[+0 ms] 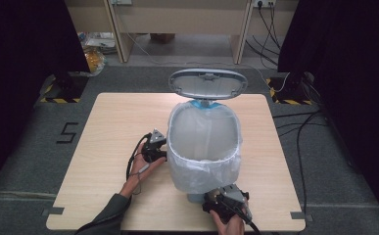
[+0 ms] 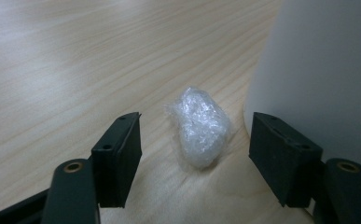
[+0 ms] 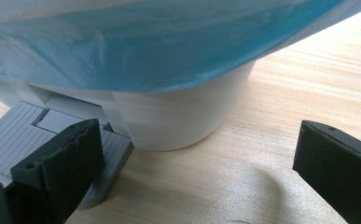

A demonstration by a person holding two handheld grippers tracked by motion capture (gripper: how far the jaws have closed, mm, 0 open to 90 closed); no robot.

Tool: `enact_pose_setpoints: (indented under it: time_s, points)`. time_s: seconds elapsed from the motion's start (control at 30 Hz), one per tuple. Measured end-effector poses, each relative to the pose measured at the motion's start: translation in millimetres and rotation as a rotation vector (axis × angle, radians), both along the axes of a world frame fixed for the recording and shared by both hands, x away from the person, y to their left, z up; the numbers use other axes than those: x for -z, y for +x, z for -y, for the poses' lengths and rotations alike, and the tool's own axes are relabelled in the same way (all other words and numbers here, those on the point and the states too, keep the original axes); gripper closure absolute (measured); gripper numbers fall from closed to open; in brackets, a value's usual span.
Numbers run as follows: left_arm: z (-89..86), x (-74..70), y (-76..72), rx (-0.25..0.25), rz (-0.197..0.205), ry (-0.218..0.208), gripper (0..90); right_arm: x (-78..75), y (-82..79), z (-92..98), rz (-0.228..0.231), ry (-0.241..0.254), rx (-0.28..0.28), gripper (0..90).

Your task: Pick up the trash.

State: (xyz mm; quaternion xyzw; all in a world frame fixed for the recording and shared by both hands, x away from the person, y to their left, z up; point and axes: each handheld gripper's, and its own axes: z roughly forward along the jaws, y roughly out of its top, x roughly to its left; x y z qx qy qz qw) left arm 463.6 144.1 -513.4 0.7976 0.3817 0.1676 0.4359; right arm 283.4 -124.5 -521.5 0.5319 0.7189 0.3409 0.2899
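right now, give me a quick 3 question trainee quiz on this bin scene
1. True or false: the bin's lid stands open.
2. What lies between the left gripper's jaws? A) a crumpled clear plastic wad B) a bottle cap C) a spoon
3. Which part of the pedal bin does the right gripper have one jaw over?

Key:
1. True
2. A: the plastic wad lies on the table, pads not touching it
3. The grey foot pedal

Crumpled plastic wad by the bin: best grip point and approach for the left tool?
Grip the plastic wad across its narrow middle, coming in low along the table. It lies lengthwise between the open left tool pads, close beside the bin wall, so keep that pad clear.
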Motion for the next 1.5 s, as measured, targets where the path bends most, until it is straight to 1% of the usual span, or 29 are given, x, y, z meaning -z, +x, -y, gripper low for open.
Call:
enact_pose_setpoints:
  time_s: [0.03,0.07,0.1,0.13,0.17,0.2,0.23,0.27,0.3,0.33,0.37,0.4,0.47,0.53,0.6,0.63,0.67,0.7,0.73,0.8,0.83,0.87,0.97,1.1,1.23,1.33,1.43,1.5]
  points:
    - [0.5,-0.1,1.8,0.007,-0.002,0.014,37.3,0.0,0.2,0.3,-0.002,0.003,0.001,1.9]
    - [1.7,-0.2,2.5,0.01,-0.001,0.02,37.3,0.0,0.2,0.3,-0.002,0.003,0.001,1.9]
    - [3.7,-0.1,2.5,0.013,0.001,0.025,42.3,0.1,0.1,0.2,0.002,-0.004,-0.001,1.9]
    - [5.0,0.0,2.7,0.015,0.01,0.034,42.3,0.1,0.1,0.2,0.002,-0.004,-0.001,1.9]
    - [6.7,-0.1,3.2,0.017,0.015,0.045,45.9,0.0,0.0,0.2,-0.001,0.001,0.001,1.9]
    - [7.3,-0.1,3.7,0.016,0.014,0.046,45.9,0.0,0.0,0.2,-0.001,0.001,0.001,1.9]
    - [8.2,0.0,4.9,0.017,0.013,0.06,48.8,0.0,0.1,0.2,-0.001,0.002,0.0,1.9]
    - [9.8,0.8,5.9,0.01,0.015,0.059,51.6,0.0,0.0,0.2,0.0,0.0,0.0,1.9]
    - [10.4,0.9,7.0,0.017,0.011,0.066,56.7,0.1,0.0,0.0,0.003,-0.005,0.0,1.9]
    - [11.3,1.3,7.8,0.018,0.011,0.073,59.3,0.1,0.0,0.1,0.002,-0.004,-0.001,1.9]
    - [12.4,1.9,8.0,0.016,0.014,0.077,59.3,0.1,0.0,0.1,0.002,-0.004,-0.001,1.9]
    - [13.1,1.9,8.1,0.019,0.013,0.084,62.4,0.1,0.0,0.2,0.002,-0.005,-0.001,1.9]
    - [13.8,1.7,7.5,0.018,0.018,0.086,64.8,0.1,-0.1,0.1,0.004,-0.006,-0.001,1.9]
    - [12.7,1.3,6.8,0.017,0.019,0.081,65.7,0.1,-0.6,-0.7,0.001,-0.002,0.005,1.9]
    - [9.3,-1.3,5.9,0.008,0.017,0.062,66.0,0.2,0.1,0.3,0.006,-0.009,-0.004,1.9]
    - [9.3,-1.3,5.9,0.008,0.017,0.062,66.1,0.2,0.1,0.3,0.006,-0.009,-0.004,1.9]
    - [7.8,-2.6,5.3,0.009,0.022,0.049,66.1,0.1,-0.6,-0.8,0.001,0.0,0.007,1.9]
    - [6.1,-4.7,4.6,0.01,0.018,0.041,66.3,0.1,0.0,0.3,0.006,-0.01,-0.004,1.9]
    - [2.7,-8.8,2.9,0.008,0.027,0.036,66.3,0.2,-0.8,-1.1,0.002,0.0,0.009,1.9]
    - [0.4,-11.1,2.2,0.01,0.032,0.038,66.4,0.1,-0.3,-0.1,0.004,-0.006,0.0,1.9]
    - [-3.4,-15.9,0.1,0.007,0.037,0.033,66.5,0.1,0.0,0.2,0.003,-0.006,-0.002,1.9]
    - [-3.4,-15.9,0.1,0.007,0.037,0.033,66.5,0.1,0.0,0.2,0.003,-0.006,-0.002,1.9]
    - [-9.0,-23.4,-4.0,-0.006,0.037,-0.005,66.5,0.0,0.0,0.2,0.0,0.0,-0.001,2.0]
    - [-13.3,-28.5,-7.4,-0.002,0.036,-0.008,66.6,0.1,0.0,0.2,0.002,-0.004,-0.002,1.9]
    - [-20.7,-33.6,-11.7,0.0,0.035,-0.014,66.6,0.1,0.6,0.7,-0.005,0.007,0.001,1.9]
    - [-23.8,-33.4,-13.0,-0.008,0.035,-0.015,66.6,0.1,0.9,0.9,-0.012,0.015,0.001,1.9]
    - [-28.7,-32.8,-14.9,-0.014,0.032,-0.009,66.6,0.0,1.7,0.9,-0.01,0.009,0.004,1.9]
    - [-32.3,-32.8,-16.7,-0.019,0.033,-0.011,66.5,-1.4,3.8,0.2,-0.018,-0.002,0.009,1.9]
